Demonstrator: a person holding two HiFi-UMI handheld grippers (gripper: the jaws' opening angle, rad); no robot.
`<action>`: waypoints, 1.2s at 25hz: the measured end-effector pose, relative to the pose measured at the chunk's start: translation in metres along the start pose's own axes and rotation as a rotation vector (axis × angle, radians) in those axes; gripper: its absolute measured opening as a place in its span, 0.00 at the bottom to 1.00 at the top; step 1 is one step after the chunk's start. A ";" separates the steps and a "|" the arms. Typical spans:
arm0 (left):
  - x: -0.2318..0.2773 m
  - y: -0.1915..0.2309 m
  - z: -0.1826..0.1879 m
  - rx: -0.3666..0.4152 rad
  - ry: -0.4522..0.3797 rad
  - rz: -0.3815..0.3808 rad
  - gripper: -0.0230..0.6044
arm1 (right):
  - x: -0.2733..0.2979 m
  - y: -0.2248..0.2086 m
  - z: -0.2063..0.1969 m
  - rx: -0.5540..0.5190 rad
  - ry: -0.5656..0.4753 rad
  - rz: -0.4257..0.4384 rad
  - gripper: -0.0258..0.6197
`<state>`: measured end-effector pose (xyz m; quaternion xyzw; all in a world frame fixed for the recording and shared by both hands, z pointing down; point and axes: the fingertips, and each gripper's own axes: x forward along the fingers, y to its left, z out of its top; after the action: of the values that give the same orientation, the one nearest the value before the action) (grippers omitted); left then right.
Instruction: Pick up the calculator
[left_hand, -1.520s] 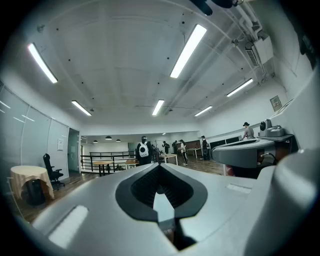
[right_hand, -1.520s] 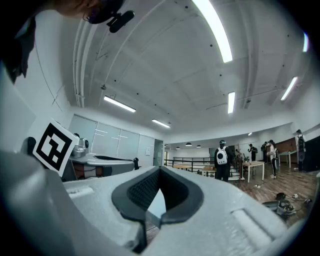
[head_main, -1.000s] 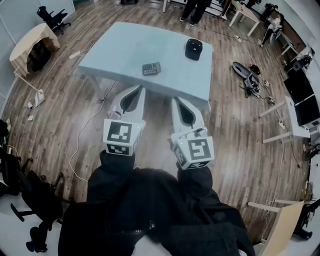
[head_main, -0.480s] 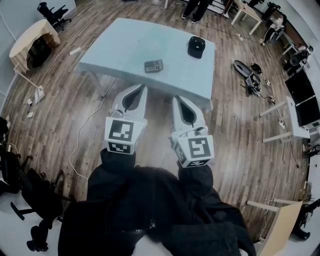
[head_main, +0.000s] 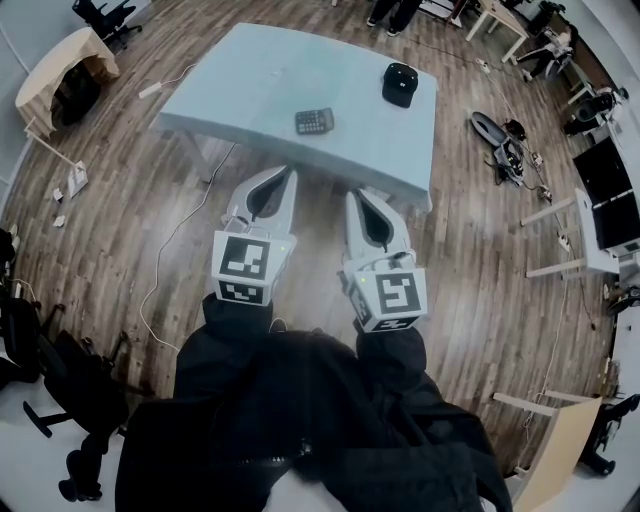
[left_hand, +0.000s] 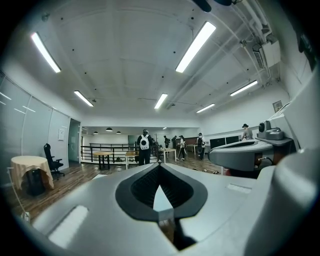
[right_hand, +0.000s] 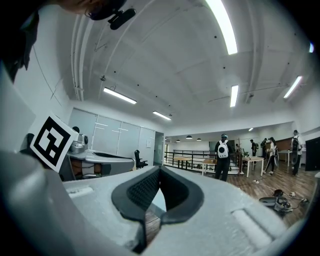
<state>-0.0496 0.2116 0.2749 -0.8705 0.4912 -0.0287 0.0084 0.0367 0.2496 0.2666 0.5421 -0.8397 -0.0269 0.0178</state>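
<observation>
In the head view, the dark calculator (head_main: 314, 121) lies flat near the front edge of a pale blue table (head_main: 250, 90). Both grippers hang side by side over the wood floor, short of the table and pointing toward it. My left gripper (head_main: 288, 172) is shut and empty, its tips just below the table's front edge. My right gripper (head_main: 352, 193) is also shut with nothing held. In the left gripper view, the jaws of the left gripper (left_hand: 159, 165) meet at their tips. The right gripper (right_hand: 160, 168) shows the same in the right gripper view. Neither gripper view shows the calculator.
A black cap (head_main: 400, 83) sits on the table's far right. A white cable (head_main: 175, 250) runs across the floor at left. A cloth-draped round table (head_main: 60, 75) and office chairs (head_main: 50, 375) stand left, desks with monitors (head_main: 605, 205) right. People (left_hand: 144, 147) stand far off.
The table and calculator have come nearer and sit lower in the head view. Both grippers stay shut and side by side, now closer to the table's front edge.
</observation>
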 end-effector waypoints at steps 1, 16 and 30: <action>-0.001 0.001 -0.002 -0.002 0.004 -0.003 0.03 | 0.000 0.002 -0.001 -0.001 0.003 -0.006 0.04; -0.017 0.036 -0.030 -0.031 0.048 -0.014 0.03 | 0.019 0.035 -0.028 0.014 0.070 -0.021 0.04; 0.038 0.056 -0.060 -0.073 0.088 -0.018 0.03 | 0.065 -0.001 -0.058 0.034 0.105 -0.019 0.04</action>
<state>-0.0811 0.1513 0.3338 -0.8725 0.4840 -0.0492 -0.0454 0.0147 0.1887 0.3249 0.5508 -0.8328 0.0157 0.0521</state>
